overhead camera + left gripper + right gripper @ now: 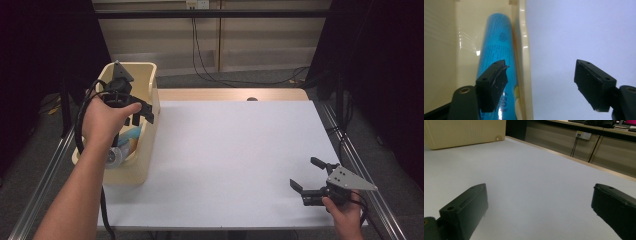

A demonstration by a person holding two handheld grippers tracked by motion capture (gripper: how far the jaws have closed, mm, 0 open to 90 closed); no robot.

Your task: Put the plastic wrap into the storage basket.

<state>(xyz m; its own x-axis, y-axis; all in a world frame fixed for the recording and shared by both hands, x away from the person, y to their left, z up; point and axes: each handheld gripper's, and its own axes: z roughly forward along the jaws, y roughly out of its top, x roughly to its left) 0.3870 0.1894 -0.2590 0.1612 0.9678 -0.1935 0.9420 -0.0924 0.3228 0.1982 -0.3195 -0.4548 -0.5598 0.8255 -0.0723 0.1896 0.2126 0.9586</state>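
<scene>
A cream plastic bin [148, 150] stands at the table's left edge. Inside it lies a blue tube with printed text [496, 42], along the bin's right wall [524, 50]; the tube [132, 135] also peeks out under the hand in the high view. My left gripper [141, 116] hovers above that wall, pointing down. Its jaws [540, 75] stand apart, one over the tube and one over the white table, pressing on nothing. My right gripper [306, 173] rests low near the table's front right corner, open [539, 205] and empty, facing the bin [466, 132].
A white sheet [235, 155] covers the table. A round silvery item [114, 156] lies in the bin's near end. A small dark object [252, 99] sits at the far wooden edge. Cables hang behind the table.
</scene>
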